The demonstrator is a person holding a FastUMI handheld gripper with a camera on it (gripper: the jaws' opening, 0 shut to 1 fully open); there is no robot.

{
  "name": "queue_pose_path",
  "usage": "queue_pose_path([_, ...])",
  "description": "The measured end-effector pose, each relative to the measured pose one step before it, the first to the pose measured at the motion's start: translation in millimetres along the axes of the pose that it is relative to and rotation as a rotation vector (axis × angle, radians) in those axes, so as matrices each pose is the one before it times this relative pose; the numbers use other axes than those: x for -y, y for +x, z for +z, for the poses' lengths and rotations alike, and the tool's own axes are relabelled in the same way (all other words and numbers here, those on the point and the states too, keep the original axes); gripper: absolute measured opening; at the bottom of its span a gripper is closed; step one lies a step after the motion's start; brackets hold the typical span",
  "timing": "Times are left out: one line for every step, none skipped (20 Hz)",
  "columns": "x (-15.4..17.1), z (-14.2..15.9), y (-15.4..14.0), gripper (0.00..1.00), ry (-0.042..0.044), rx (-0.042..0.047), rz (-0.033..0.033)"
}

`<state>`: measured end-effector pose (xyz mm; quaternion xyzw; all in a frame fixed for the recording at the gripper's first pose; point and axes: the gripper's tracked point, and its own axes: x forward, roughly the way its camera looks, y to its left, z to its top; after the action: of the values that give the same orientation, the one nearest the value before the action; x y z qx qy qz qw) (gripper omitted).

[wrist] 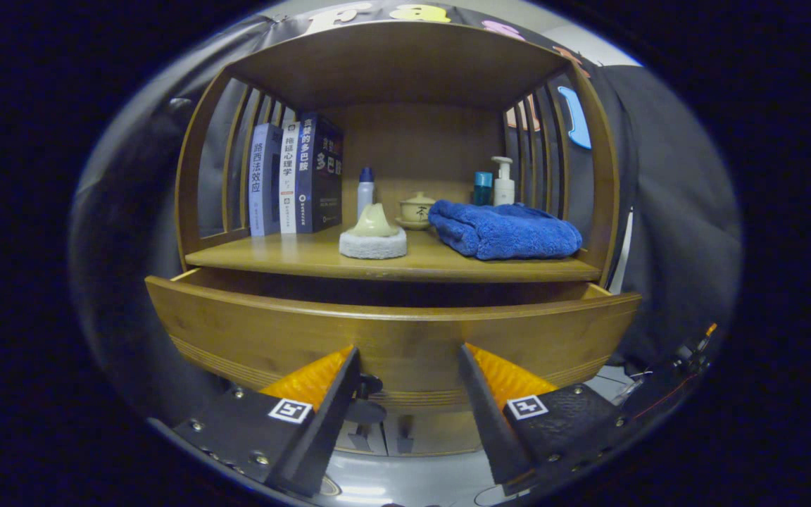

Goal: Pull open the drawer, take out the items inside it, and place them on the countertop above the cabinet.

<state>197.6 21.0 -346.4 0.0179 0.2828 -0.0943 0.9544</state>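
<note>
Jaws apart at the drawer front; drawer already partly drawn out.

The gripper point(409, 373), low centre of the frame, has its jaws spread, with nothing between them; the orange fingers point(307, 380) lie just before the drawer point(391, 338) front panel. A dark knob point(369, 386) shows beside the left finger. The drawer is stiff wood and probably slides heavily; pull by the knob or the front's top edge. Its contents are hidden behind the front panel. On the worktop point(307, 257) above, mid-frame, sit a sponge point(373, 236) and a soft blue towel point(504, 231), with books point(296, 176) and bottles point(503, 182) behind.
</note>
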Motion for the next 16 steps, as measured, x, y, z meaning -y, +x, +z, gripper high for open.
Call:
queue_pose_path([-0.61,0.15,0.69,0.86,0.00161,-0.00012,-0.00082])
queue_pose_path([-0.25,0.50,1.69,0.86,0.00099,0.00157,-0.00054])
queue_pose_path([-0.28,0.37,1.43,0.86,-0.00237,0.00021,-0.00049])
queue_pose_path([0.48,0.53,2.16,0.86,-0.00281,0.00315,-0.00052])
queue_pose_path([-0.28,0.08,1.73,0.86,-0.00237,0.00142,-0.00037])
queue_pose_path([-0.38,0.38,2.76,0.86,0.00064,0.00171,-0.00073])
queue_pose_path([-0.43,0.80,3.45,0.86,-0.00191,-0.00031,-0.00143])
queue_pose_path([-0.13,0.36,2.90,0.86,-0.00316,-0.00043,-0.00158])
queue_pose_path([-0.71,0.35,1.93,0.86,-0.00724,-0.00057,-0.00194])
queue_pose_path([-0.04,0.60,3.21,0.86,-0.00496,-0.00288,-0.00251])
queue_pose_path([-0.39,0.91,2.70,0.86,0.00033,-0.00022,-0.00143])
queue_pose_path([-0.24,0.47,1.81,0.86,0.00000,-0.00411,-0.00065])
queue_pose_path([-0.54,0.41,2.28,0.86,-0.00043,0.00044,-0.00027])
queue_pose_path([-0.01,0.80,3.10,0.86,-0.00155,0.00033,-0.00069])
queue_pose_path([2.96,2.33,3.42,0.86,-0.00150,0.00122,-0.00073])
queue_pose_path([-0.30,0.95,3.33,0.86,-0.00114,0.00102,-0.00121])
